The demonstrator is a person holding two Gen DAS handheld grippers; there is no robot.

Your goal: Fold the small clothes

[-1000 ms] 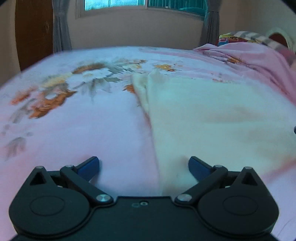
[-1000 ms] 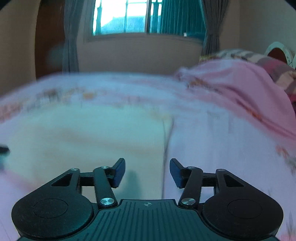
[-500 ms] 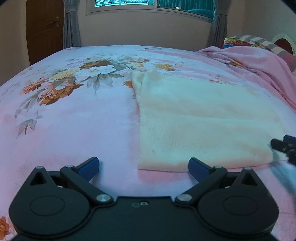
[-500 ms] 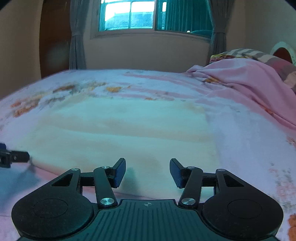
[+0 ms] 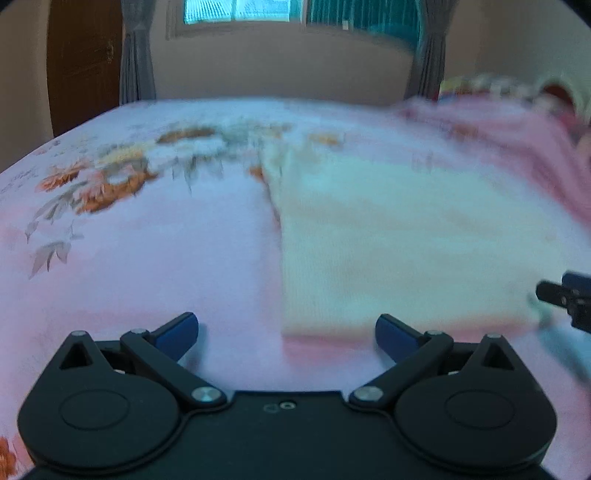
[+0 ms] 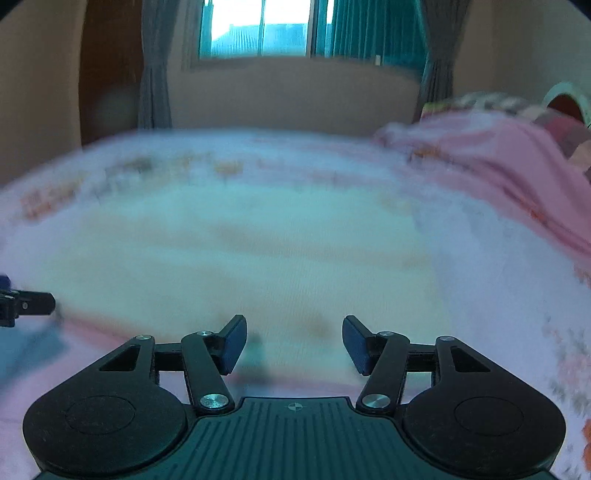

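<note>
A cream knitted garment (image 5: 388, 236) lies flat on a pink floral bedsheet (image 5: 155, 266), folded into a rectangle. My left gripper (image 5: 286, 334) is open just short of the garment's near left corner, nothing between its blue pads. The other gripper's tip (image 5: 561, 295) shows at the right edge of that view. In the right wrist view the same cream garment (image 6: 258, 258) fills the middle. My right gripper (image 6: 293, 343) hovers over its near edge, jaws opening, with cloth seen below the gap and no pad pressing on it. The left gripper's tip (image 6: 26, 304) shows at the left edge.
A rumpled pink blanket (image 6: 498, 173) and striped pillows (image 5: 498, 85) are heaped at the right. A window (image 6: 258, 29) with grey curtains and a wooden door (image 5: 81, 66) stand beyond the bed. Both views are motion-blurred.
The right wrist view has slid from the garment's right edge to over its near middle, and the right jaws stand wider. The left view drew back slightly, showing the garment's near edge.
</note>
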